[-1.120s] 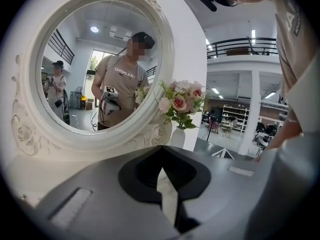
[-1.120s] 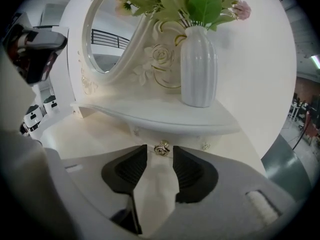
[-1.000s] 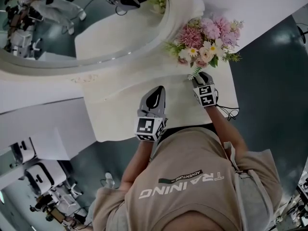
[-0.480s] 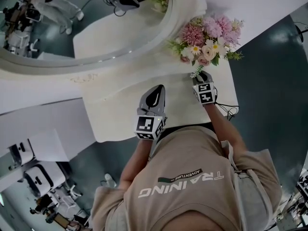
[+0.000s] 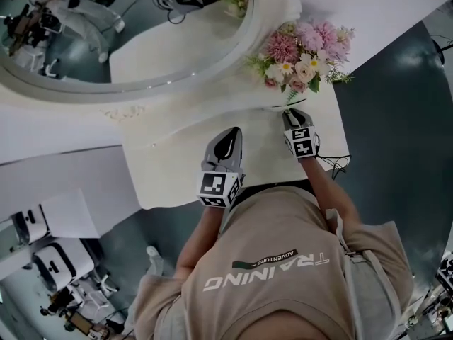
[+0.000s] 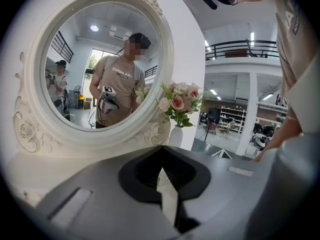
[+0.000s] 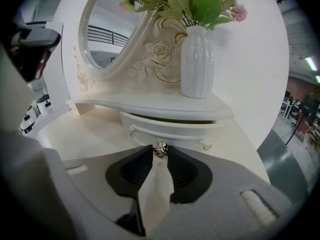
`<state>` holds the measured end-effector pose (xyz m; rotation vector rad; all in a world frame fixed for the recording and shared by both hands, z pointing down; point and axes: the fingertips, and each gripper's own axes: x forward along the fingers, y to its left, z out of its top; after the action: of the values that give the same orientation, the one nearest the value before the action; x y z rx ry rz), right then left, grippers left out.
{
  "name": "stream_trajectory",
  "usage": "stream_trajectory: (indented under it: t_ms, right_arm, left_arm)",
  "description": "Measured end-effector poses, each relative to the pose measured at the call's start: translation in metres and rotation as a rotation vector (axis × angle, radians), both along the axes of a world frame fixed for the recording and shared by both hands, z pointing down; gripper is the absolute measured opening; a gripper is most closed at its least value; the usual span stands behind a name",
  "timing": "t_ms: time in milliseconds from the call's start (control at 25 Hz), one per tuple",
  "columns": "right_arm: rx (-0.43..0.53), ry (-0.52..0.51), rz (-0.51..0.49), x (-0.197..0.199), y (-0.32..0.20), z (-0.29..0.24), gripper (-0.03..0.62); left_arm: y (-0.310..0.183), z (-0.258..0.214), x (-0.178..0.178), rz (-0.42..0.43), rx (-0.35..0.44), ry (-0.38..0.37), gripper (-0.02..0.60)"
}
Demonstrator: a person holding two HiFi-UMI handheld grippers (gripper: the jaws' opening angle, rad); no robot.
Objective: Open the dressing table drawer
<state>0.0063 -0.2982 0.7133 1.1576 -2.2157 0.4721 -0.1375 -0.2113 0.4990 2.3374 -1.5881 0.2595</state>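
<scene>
While the drawer (image 7: 170, 132) sits under the little raised shelf (image 7: 150, 104) at the right rear of the dressing table (image 5: 163, 186), we see its front nearly flush. Only a thin dark slit shows above it, so by our reading the pull has barely started, if at all. What is done is the grip: the right gripper (image 7: 160, 154) is clenched on the small metal knob (image 7: 160, 149) at the middle of the drawer front, pads pressing it from both sides. What is left, we judge, is the whole draw towards us. Over on the other side, the left gripper (image 6: 161, 148) has its jaws together with nothing between them. It hangs above the tabletop (image 5: 177, 161), well apart from the drawer and taking no part.

Moving outward, a white ribbed vase (image 7: 197, 61) stands upright on that shelf, right above the drawer, carrying pink and cream flowers (image 5: 301, 52). Beside it rises the big oval mirror (image 6: 100, 59) in its carved cream frame, and in the glass we catch a person's reflection. The tabletop is pale and smooth, and a dark cable (image 5: 333, 163) lies at its right edge. Beyond, we have a dark teal floor (image 5: 396, 119) and a railing (image 6: 240, 46) along an upper level of a large open hall.
</scene>
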Motion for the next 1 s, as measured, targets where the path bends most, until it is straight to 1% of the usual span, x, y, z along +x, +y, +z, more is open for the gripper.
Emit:
stream_trajectory:
  t_ms: [480, 1000]
  right_arm:
    - [-0.021, 0.005, -0.018, 0.013, 0.028, 0.005, 0.095]
    - [-0.015, -0.006, -0.048, 0.015, 0.044, 0.0, 0.097]
  left_arm:
    - [0.019, -0.002, 0.009, -0.015, 0.007, -0.007, 0.018]
    - [0.032, 0.0, 0.021, -0.02, 0.001, -0.01, 0.018]
